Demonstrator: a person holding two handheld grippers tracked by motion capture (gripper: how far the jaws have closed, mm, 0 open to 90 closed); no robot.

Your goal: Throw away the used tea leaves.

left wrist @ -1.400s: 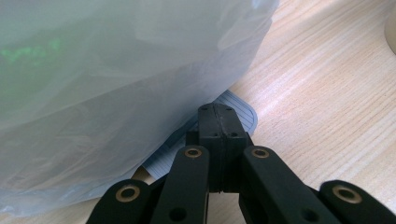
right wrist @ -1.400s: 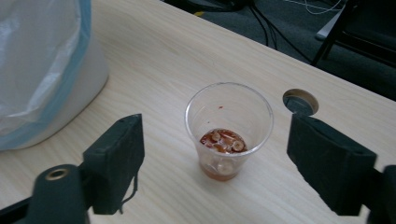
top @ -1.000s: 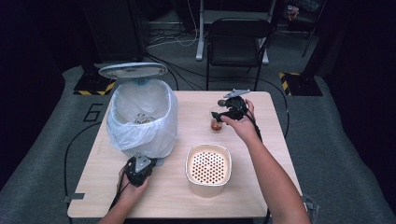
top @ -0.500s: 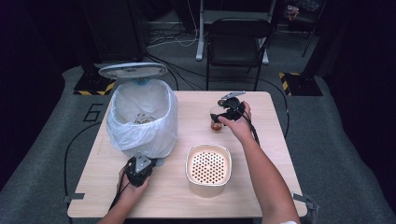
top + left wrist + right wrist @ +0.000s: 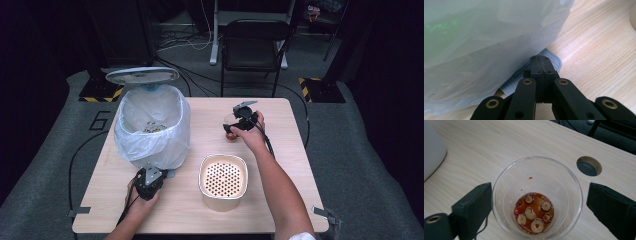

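A: Spillage worries me. The clear plastic cup [image 5: 537, 197] of reddish liquid and sliced bits stands between the spread right tongs [image 5: 541, 205]; a hard squeeze buckles it.

B: Left tongs [image 5: 540, 65], pressed together on the grey ribbed pedal [image 5: 549, 60], could slip.

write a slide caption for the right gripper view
Open right gripper straddling a clear plastic cup of reddish liquid with floating round slices, standing on a wooden table.

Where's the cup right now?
The cup stands on the table's far right part in the high view, between the open right tongs, beyond the perforated container.
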